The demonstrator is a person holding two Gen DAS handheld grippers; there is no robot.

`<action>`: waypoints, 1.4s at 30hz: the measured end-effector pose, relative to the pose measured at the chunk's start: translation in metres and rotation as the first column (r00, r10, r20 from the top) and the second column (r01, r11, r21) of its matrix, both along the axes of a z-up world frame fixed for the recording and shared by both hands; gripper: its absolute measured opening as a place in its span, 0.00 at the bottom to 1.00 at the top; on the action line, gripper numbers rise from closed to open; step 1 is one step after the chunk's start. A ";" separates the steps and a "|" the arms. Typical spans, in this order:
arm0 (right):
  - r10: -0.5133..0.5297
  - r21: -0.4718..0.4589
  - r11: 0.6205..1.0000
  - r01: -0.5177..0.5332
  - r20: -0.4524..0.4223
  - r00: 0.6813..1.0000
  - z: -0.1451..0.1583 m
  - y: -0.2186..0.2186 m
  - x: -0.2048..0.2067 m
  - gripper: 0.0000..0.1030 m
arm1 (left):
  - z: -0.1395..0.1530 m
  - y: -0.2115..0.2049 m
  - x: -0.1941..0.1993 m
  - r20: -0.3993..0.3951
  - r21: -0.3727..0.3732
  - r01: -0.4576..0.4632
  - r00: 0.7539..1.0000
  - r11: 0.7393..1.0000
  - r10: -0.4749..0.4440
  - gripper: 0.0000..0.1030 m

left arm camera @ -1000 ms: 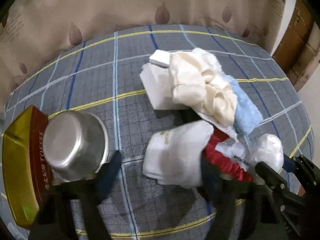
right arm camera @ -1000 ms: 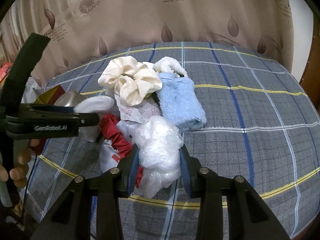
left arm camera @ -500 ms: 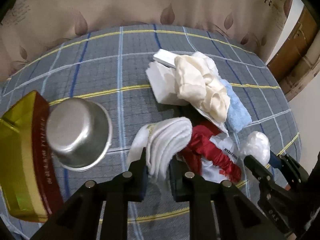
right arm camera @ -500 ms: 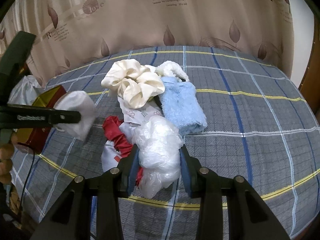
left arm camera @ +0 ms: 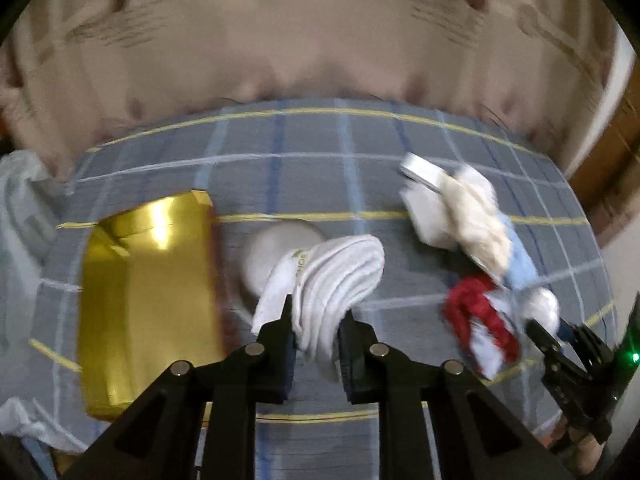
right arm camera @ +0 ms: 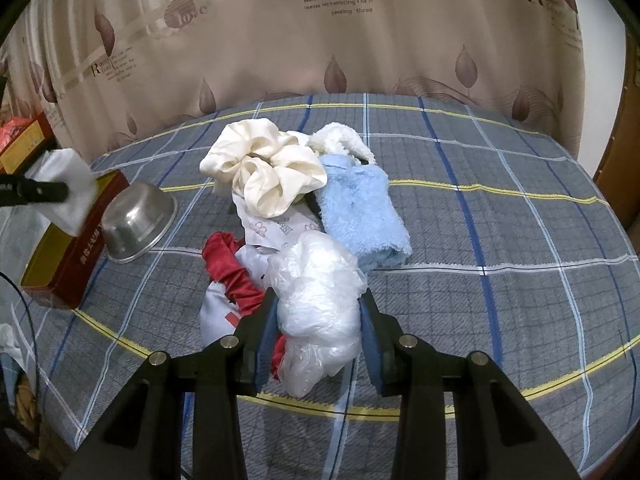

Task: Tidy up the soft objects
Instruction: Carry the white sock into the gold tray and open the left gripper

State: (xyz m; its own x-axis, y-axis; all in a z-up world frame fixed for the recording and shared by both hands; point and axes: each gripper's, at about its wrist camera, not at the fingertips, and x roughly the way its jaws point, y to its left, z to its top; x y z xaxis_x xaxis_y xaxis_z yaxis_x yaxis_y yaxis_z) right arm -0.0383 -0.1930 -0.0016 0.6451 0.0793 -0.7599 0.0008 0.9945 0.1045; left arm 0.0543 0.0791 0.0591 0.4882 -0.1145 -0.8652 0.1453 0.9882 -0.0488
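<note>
White folded cloth point(left arm camera: 332, 280) – layered, in left gripper point(left arm camera: 316, 336), over tin point(left arm camera: 148, 300).

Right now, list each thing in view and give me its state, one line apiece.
left gripper: shut on the white cloth.
white cloth: folded, held above the tin.
right gripper: jaws around the plastic bag, grip uncertain.
plastic bag: crumpled.
tin box: open, lid off.
steel bowl: tipped against the tin.
blue towel: folded, lying flat.
cream scrunchie: on top of the pile.
red scrunchie: partly buried.
</note>
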 end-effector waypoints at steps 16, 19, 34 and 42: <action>-0.010 -0.083 0.996 0.014 0.040 0.999 0.013 0.012 -0.001 0.34 | -0.027 0.158 0.038 -0.003 0.114 -0.297 0.954 0.948 0.299 0.17; -0.007 -0.093 0.996 0.011 0.038 0.999 0.015 0.016 -0.003 0.34 | -0.040 0.164 0.044 -0.020 0.119 -0.305 0.951 0.945 0.309 0.17; 0.002 -0.125 0.992 0.000 0.020 1.000 0.019 0.028 -0.004 0.34 | -0.058 0.177 0.068 -0.047 0.117 -0.343 0.936 0.932 0.350 0.45; 0.051 -0.138 0.989 -0.046 0.029 0.998 0.024 0.047 -0.001 0.34 | -0.042 0.175 0.054 -0.026 0.080 -0.319 0.946 0.944 0.322 0.45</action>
